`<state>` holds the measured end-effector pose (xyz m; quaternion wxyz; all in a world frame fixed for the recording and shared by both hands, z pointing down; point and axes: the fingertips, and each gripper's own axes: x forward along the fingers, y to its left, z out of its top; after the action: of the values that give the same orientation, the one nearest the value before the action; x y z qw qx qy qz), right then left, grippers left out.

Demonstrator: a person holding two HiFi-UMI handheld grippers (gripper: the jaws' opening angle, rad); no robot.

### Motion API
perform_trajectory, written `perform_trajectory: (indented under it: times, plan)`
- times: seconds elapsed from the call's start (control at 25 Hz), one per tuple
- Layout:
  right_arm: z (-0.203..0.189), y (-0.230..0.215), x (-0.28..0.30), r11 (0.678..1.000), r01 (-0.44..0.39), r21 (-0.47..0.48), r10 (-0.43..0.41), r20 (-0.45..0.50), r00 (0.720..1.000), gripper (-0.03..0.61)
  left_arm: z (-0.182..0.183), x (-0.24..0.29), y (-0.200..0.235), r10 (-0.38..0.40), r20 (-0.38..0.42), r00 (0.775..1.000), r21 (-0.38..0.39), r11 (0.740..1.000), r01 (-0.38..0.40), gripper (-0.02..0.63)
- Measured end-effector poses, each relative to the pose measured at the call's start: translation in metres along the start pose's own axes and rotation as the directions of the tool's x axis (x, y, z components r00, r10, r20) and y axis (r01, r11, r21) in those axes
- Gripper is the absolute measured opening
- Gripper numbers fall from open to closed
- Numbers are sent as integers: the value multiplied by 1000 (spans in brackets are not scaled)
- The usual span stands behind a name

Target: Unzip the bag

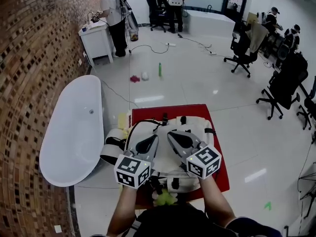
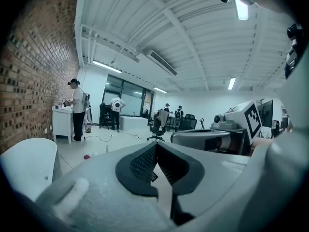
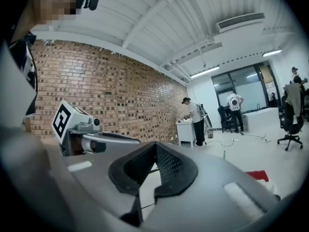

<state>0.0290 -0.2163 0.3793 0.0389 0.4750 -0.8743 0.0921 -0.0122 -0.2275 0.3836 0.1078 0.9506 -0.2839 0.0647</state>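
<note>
Red counter (image 1: pixel 192 110) next to a white bathtub (image 1: pixel 74 127) carries the cream bag (image 1: pixel 193 126), which lies flat just in front of you. Your left gripper (image 1: pixel 157 136) and right gripper (image 1: pixel 169 132) hang over it, tips close together. Both pairs of jaws are closed on nothing and point out across the room, with the bag below them.

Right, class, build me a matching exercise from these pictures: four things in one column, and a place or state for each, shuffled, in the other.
Column one
1. bag
2. bathtub
3. green bottle
4. left gripper

Column two
A. jaws shut, nothing between them
B. lying on the red table
C. on the floor, beyond the table
D. alongside the brick wall

Pairs: 1-B, 2-D, 3-C, 4-A
</note>
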Motion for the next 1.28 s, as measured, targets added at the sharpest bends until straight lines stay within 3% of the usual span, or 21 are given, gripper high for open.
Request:
perform_trajectory:
  times: [1.28]
  plan:
    - [2,-11,-22,997,-47,56,46,14,999,6,-3,16,-36,-34,-40,999,6,999,34,2]
